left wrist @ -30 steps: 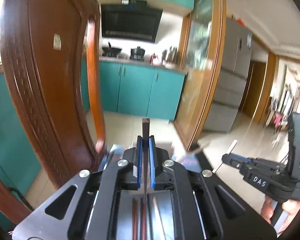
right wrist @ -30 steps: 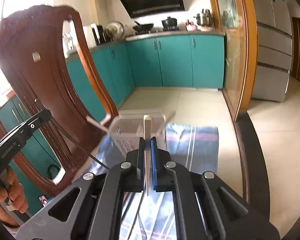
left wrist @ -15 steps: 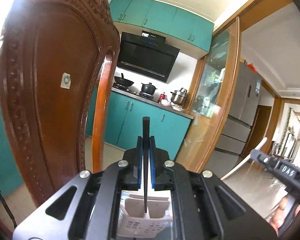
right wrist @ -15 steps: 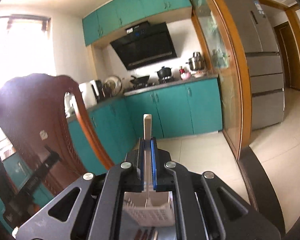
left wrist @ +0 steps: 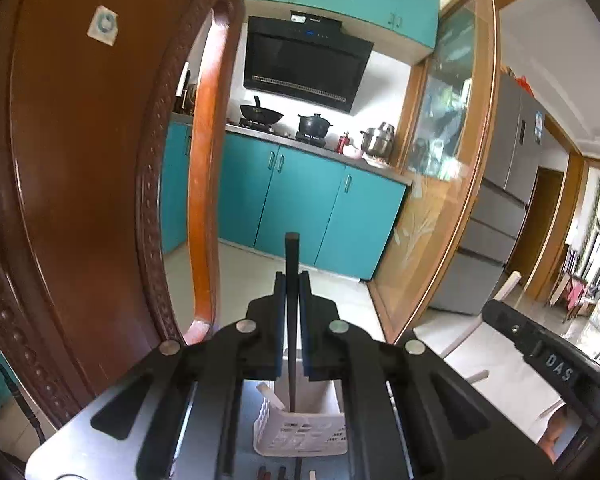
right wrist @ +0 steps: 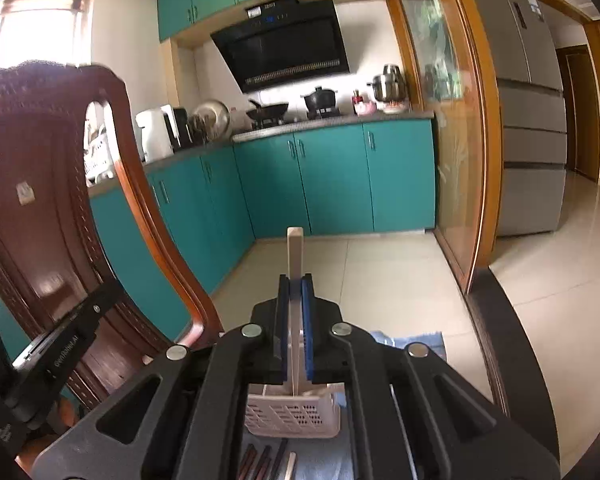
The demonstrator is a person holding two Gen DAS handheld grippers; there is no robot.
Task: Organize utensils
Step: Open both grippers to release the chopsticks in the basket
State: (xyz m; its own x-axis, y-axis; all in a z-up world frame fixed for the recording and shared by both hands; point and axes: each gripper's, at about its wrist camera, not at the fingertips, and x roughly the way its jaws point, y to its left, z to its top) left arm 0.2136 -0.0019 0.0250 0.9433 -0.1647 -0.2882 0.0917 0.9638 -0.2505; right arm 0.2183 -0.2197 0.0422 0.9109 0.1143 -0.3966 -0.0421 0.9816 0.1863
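Here, the left tongs (left wrist: 292, 300) are pinching a dark chopstick (left wrist: 291, 280) between their blue pads, holding it upright; its lower tip reaches down into the white perforated utensil basket (left wrist: 300, 434) that sits directly below, and its square top end rises above the fingertips. A pale utensil end (left wrist: 269, 394) leans inside the basket's left part. In front of the basket, several more utensil ends (left wrist: 284, 473) lie at the bottom edge of the left view, too cropped to identify.

The right tongs (right wrist: 296, 304) are pinching a cream-coloured chopstick (right wrist: 294, 256), also upright, with its lower end going down into the same basket (right wrist: 292, 416). Nearer the camera than the basket, dark and pale chopsticks (right wrist: 268, 460) lie side by side on the desk (right wrist: 324, 460). A blue striped cloth (right wrist: 416, 340) shows just beyond the right tongs' body.

From the left view, the right tongs' black body (left wrist: 540, 356), lettered "DAS", sits to the right with the cream stick angling up from it (left wrist: 500, 292). From the right view, the left tongs' body (right wrist: 60, 340) appears at the left edge, with the person's hand (right wrist: 64, 412) partly visible beneath.

A carved wooden chair back (left wrist: 80, 160) stands close at the left. Behind are teal cabinets (right wrist: 332, 176), a black range hood (right wrist: 284, 44), pots on the stove (left wrist: 314, 124), and a steel refrigerator (right wrist: 528, 120).
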